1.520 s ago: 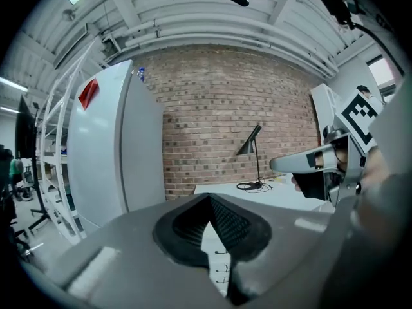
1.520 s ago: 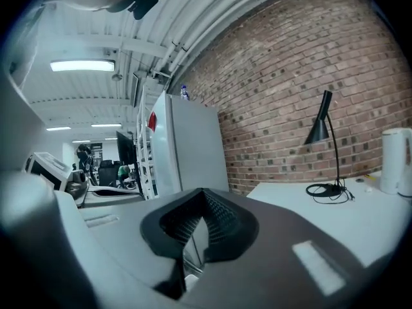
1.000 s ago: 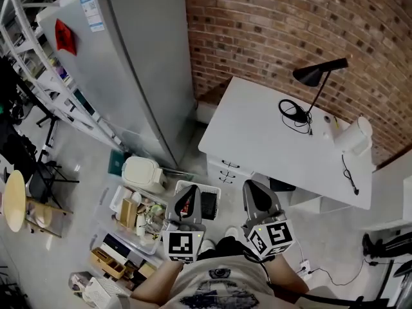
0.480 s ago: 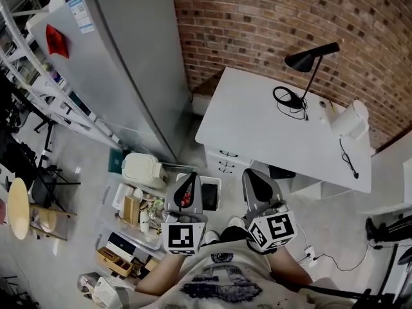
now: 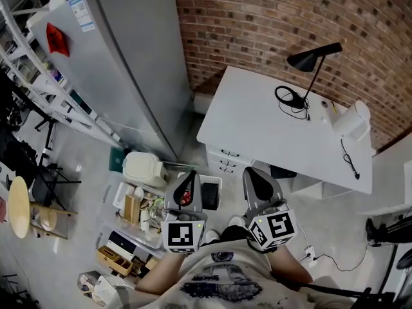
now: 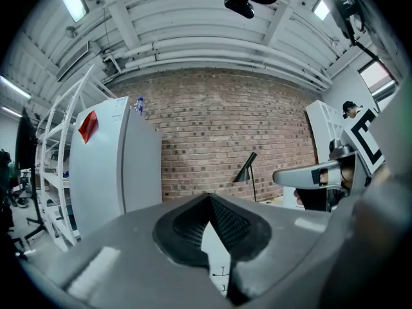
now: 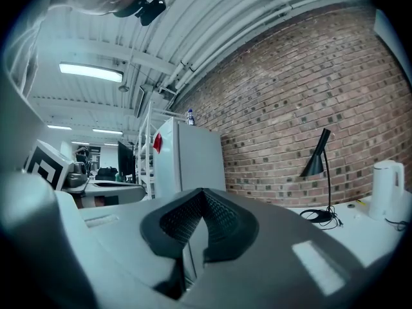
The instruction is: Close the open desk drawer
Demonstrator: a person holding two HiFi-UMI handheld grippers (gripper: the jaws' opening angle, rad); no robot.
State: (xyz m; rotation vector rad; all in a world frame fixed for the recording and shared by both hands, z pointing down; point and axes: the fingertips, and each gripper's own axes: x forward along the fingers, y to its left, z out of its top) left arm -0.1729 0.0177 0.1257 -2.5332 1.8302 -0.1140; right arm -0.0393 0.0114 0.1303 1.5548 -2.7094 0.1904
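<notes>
The white desk (image 5: 270, 131) stands against the brick wall, and its drawer unit (image 5: 224, 162) sits under the left end. Three small handles show on the unit's front; from above I cannot tell whether any drawer stands out. My left gripper (image 5: 190, 177) and right gripper (image 5: 252, 174) are held side by side close to the person's body, well short of the drawers. Both are shut with nothing in them. In the left gripper view, the left gripper (image 6: 209, 199) shows the drawer front (image 6: 221, 273) through the slit below its tips. The right gripper (image 7: 203, 195) points toward the fridge and desk.
A tall grey fridge (image 5: 122, 63) stands left of the desk. Crates of clutter (image 5: 145, 211) and a white bin (image 5: 143, 171) lie on the floor ahead-left. On the desk are a black lamp (image 5: 315, 56), a coiled cable (image 5: 290, 100) and a white kettle (image 5: 353, 120). Shelving (image 5: 38, 76) lines the far left.
The head view has shifted slightly, so the desk sits a little higher and further left in frame. Both grippers stay shut near the body, barely moved.
</notes>
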